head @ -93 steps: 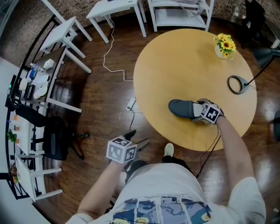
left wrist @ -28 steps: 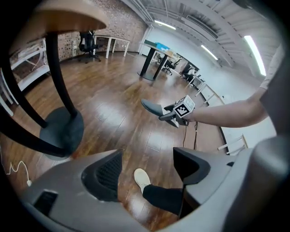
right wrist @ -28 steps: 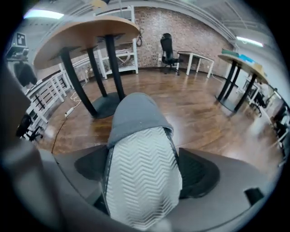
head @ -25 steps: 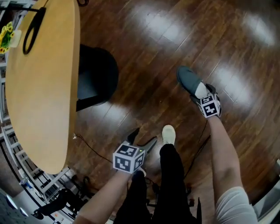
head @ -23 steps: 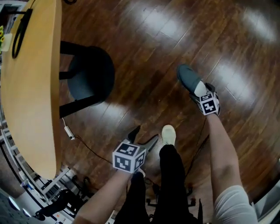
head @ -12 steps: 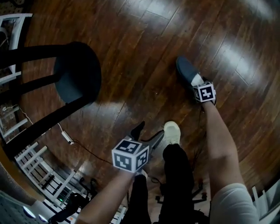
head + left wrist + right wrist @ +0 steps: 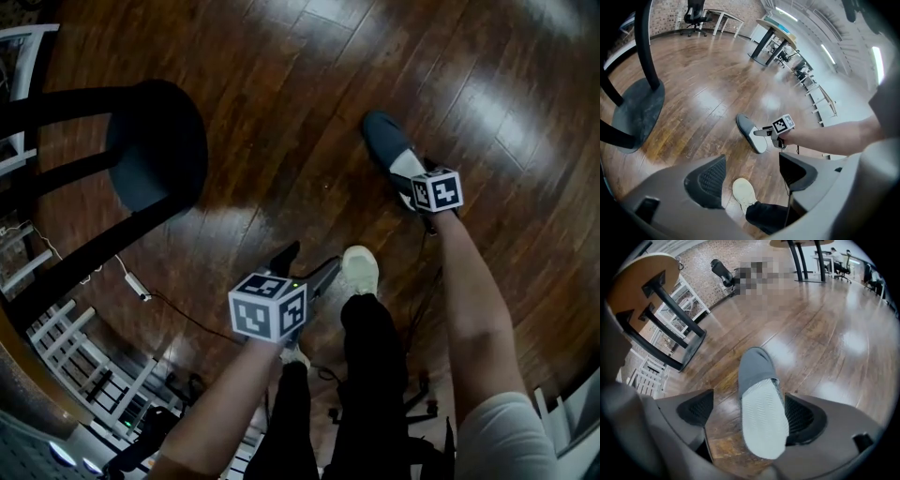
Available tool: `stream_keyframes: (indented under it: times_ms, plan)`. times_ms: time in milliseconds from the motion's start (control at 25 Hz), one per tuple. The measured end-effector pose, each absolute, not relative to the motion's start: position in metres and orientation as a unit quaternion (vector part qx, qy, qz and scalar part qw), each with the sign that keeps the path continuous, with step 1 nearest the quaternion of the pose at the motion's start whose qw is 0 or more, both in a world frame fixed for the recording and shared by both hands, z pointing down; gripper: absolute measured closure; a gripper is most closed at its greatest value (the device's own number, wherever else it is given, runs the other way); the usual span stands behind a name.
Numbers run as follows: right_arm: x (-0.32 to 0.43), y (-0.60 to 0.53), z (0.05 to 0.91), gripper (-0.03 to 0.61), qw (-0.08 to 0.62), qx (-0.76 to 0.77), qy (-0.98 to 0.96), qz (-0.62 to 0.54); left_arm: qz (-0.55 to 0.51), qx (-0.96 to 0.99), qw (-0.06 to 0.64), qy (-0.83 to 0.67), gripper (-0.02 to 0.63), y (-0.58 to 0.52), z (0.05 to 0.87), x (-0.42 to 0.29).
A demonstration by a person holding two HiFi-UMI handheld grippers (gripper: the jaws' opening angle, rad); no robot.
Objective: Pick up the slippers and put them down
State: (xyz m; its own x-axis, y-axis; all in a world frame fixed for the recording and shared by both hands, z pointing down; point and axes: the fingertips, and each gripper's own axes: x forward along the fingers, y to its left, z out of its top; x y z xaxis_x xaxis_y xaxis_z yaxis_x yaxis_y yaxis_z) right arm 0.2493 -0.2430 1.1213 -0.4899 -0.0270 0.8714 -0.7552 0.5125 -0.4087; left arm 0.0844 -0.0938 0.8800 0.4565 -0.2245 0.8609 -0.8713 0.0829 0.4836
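Finds one grey slipper [image 7: 757, 373] low on the wooden floor [image 7: 281, 103], toe pointing away, heel end inside the right gripper [image 7: 405, 180]. Looks set down or all but set down; hard to tell whether fully resting on the boards. Lies out on open floor, well apart from the black table base [image 7: 155, 155] and just ahead of the person's pale shoe [image 7: 359, 270]. No second slipper anywhere in view.

Reads the right gripper as spread, not pinching: one side of the slipper against one pad [image 7: 802, 419], bare floor showing between the other side and the opposite pad. Amounts to a loose bracket round the heel, no squeeze from both sides.

Reads the left gripper [image 7: 752, 174] as spread too, nothing in it, hanging above the floor beside the shoe.

Judging the slipper: light and soft, with a fabric upper yielding under pressure and a flat, ribbed, pale footbed, probably foam. Nothing fragile; little to fear from a short drop. Likely droops at the toe if taken by the heel tip alone. Best taken across the width at the heel or mid-length, pads on the two side edges, at the stiffest part of the sole. Worth avoiding the upper alone: would crumple and slide out. Should hold well by the fabric sides on the meshed pads.
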Motion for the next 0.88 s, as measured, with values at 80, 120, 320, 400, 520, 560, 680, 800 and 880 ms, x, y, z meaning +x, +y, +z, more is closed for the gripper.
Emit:
stream_keyframes:
  times_ms: [80, 120, 320, 400, 520, 560, 680, 800, 880]
  plan:
    - [0.244, -0.237, 1.098, 0.104, 0.422, 0.250, -0.761, 0.426, 0.274, 0.618, 0.586, -0.446, 0.258, -0.097, 0.871, 0.084]
    - [0.242, -0.233, 1.084, 0.106, 0.419, 0.243, -0.765, 0.425, 0.274, 0.619, 0.586, -0.446, 0.258, -0.098, 0.864, 0.085]
    - [0.248, -0.218, 1.003, 0.208, 0.419, 0.224, -0.776, 0.414, 0.273, 0.627, 0.581, -0.441, 0.258, -0.103, 0.810, 0.096]
    - [0.251, -0.220, 0.960, 0.206, 0.413, 0.231, -0.785, 0.400, 0.269, 0.632, 0.578, -0.441, 0.258, -0.101, 0.779, 0.099]
    - [0.246, -0.227, 0.887, 0.169, 0.402, 0.225, -0.804, 0.375, 0.267, 0.646, 0.565, -0.439, 0.258, -0.096, 0.728, 0.102]
    - [0.241, -0.228, 0.860, 0.169, 0.399, 0.219, -0.812, 0.365, 0.263, 0.650, 0.561, -0.441, 0.258, -0.093, 0.708, 0.101]
    - [0.228, -0.212, 0.767, 0.164, 0.380, 0.203, -0.830, 0.353, 0.255, 0.654, 0.549, -0.453, 0.258, -0.066, 0.637, 0.091]
    - [0.216, -0.175, 0.675, 0.164, 0.361, 0.204, -0.835, 0.362, 0.250, 0.658, 0.529, -0.475, 0.258, -0.026, 0.565, 0.066]
    - [0.199, -0.153, 0.627, 0.164, 0.354, 0.194, -0.842, 0.358, 0.230, 0.654, 0.513, -0.506, 0.259, -0.004, 0.523, 0.041]
